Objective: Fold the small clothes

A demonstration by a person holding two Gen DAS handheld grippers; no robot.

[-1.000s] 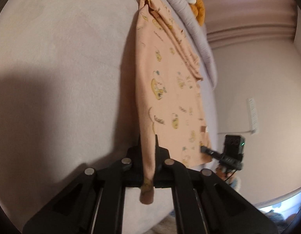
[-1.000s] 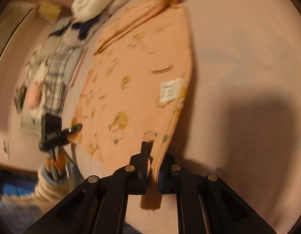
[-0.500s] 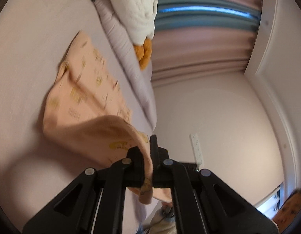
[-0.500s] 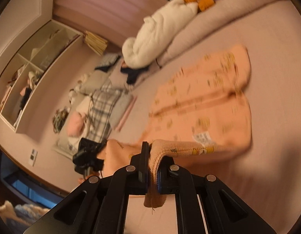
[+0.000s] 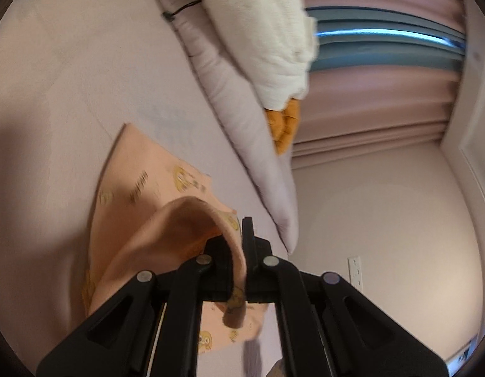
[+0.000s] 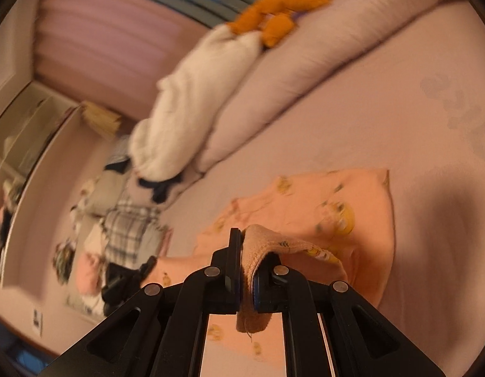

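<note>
1. Here the left hand-held gripper (image 5: 240,245) is clenched on an edge of the peach printed garment (image 5: 138,207); the fabric arches up out of its jaws and a short tail of cloth hangs below them.
2. The right hand-held gripper (image 6: 247,251) is likewise clenched on another edge of the same garment (image 6: 342,207), with a rolled hem draped over its right finger and a stub of cloth with a loose thread hanging under the jaws.
3. The garment lies on the pale pink bed (image 5: 69,62), its far part flat on the sheet, its near edge raised and curled over toward the far part. Yellow cartoon prints show on the fabric; motion blur hides finer detail.
4. A long lilac pillow (image 5: 229,100) lies beyond the garment, well apart from it. A white fluffy item (image 5: 267,37) lies on the pillow, and an orange plush toy (image 5: 284,128) touches the white item's end.
5. In the right wrist view the same pillow (image 6: 320,47), white item (image 6: 192,100) and orange toy (image 6: 273,15) sit beyond the garment.
6. Left of the garment in the right wrist view, off the bed, a plaid cloth (image 6: 129,232) lies among a pile of other items, too blurred to name.
7. Pink curtains (image 5: 377,106) hang behind the pillow.
</note>
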